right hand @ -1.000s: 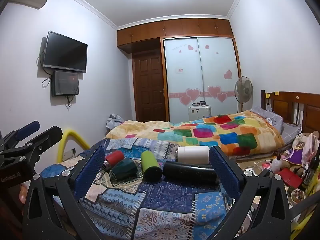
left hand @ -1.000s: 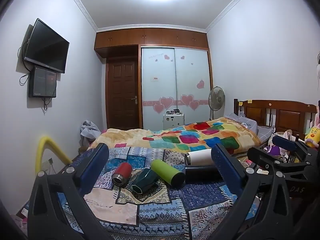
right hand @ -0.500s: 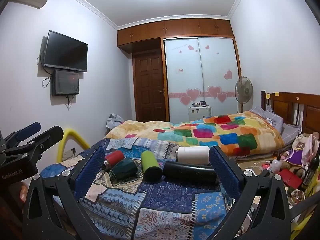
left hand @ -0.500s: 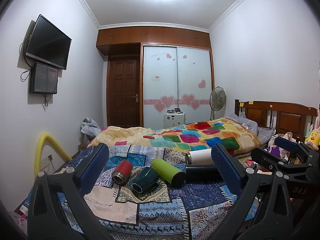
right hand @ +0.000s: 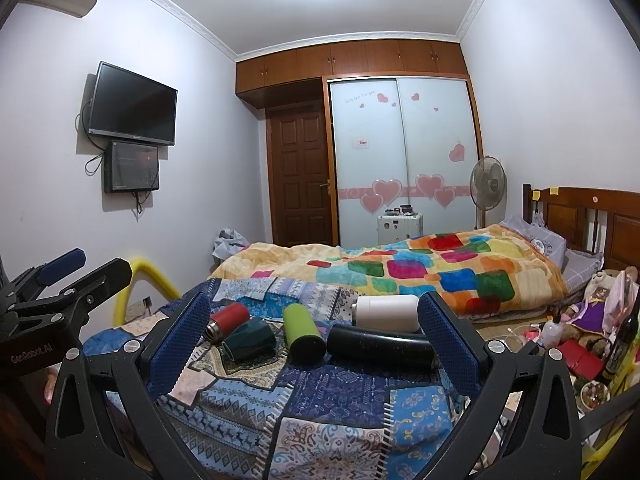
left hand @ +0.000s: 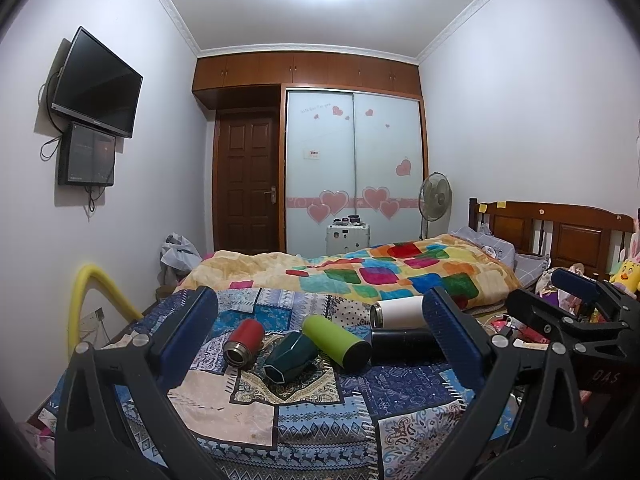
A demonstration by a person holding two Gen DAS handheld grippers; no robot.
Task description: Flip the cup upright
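Several cups lie on their sides on a patterned blue cloth (left hand: 320,420): a red flask (left hand: 243,342), a dark green faceted cup (left hand: 290,356), a lime green tumbler (left hand: 336,343), a black tumbler (left hand: 404,343) and a white tumbler (left hand: 397,311). In the right wrist view they show as red flask (right hand: 229,318), dark green cup (right hand: 249,338), lime tumbler (right hand: 303,330), black tumbler (right hand: 380,346) and white tumbler (right hand: 386,313). My left gripper (left hand: 320,340) is open and empty, short of the cups. My right gripper (right hand: 314,340) is open and empty, also short of them.
A bed with a colourful blanket (left hand: 380,272) lies behind the cloth. A yellow foam-covered rail (left hand: 92,292) stands at the left. Clutter, toys and bottles (right hand: 580,336) fill the floor at the right. A door, wardrobe and fan are far back.
The left wrist view has tilted slightly upward and shifted a little. The right gripper has barely moved. Both grippers stay open and the cups have not moved.
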